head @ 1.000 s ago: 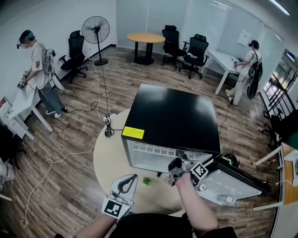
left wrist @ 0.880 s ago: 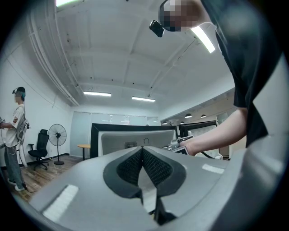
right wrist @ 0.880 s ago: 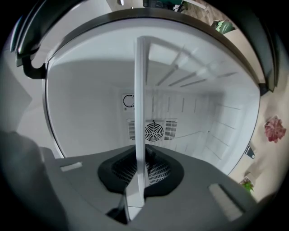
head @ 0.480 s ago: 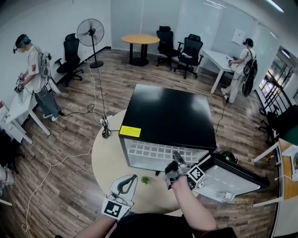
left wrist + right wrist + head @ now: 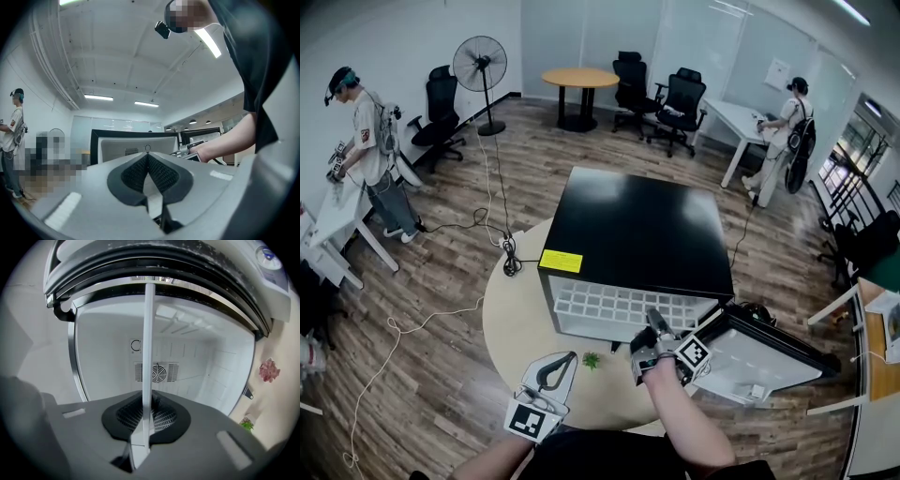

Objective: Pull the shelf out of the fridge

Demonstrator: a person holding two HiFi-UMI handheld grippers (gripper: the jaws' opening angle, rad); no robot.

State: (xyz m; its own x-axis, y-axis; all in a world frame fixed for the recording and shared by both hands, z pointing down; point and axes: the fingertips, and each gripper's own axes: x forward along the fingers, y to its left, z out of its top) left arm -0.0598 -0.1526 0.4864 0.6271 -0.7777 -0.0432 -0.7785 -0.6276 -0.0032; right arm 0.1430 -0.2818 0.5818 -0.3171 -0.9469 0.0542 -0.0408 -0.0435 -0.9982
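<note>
A black mini fridge (image 5: 637, 234) stands on the round table (image 5: 516, 319) with its door (image 5: 764, 361) swung open to the right. Its white grid shelf (image 5: 619, 307) sticks partway out of the front. My right gripper (image 5: 654, 324) is shut on the shelf's front edge. In the right gripper view the shelf (image 5: 148, 352) shows edge-on as a white bar clamped between the pads, with my right gripper (image 5: 146, 417) shut on it in front of the white fridge interior (image 5: 201, 366). My left gripper (image 5: 566, 358) hovers near the table's front edge, shut and empty; its left gripper view shows the gripper (image 5: 147, 169) facing the fridge (image 5: 131, 146).
A small green sprig (image 5: 593, 361) lies on the table between the two grippers. A cable (image 5: 511, 258) runs off the table's left side. Office chairs, a fan (image 5: 485, 64) and two other people stand farther back in the room.
The shelf has slid further out of the fridge, showing more rows of its grid. My right gripper has drawn back toward me with it. The left gripper has stayed put.
</note>
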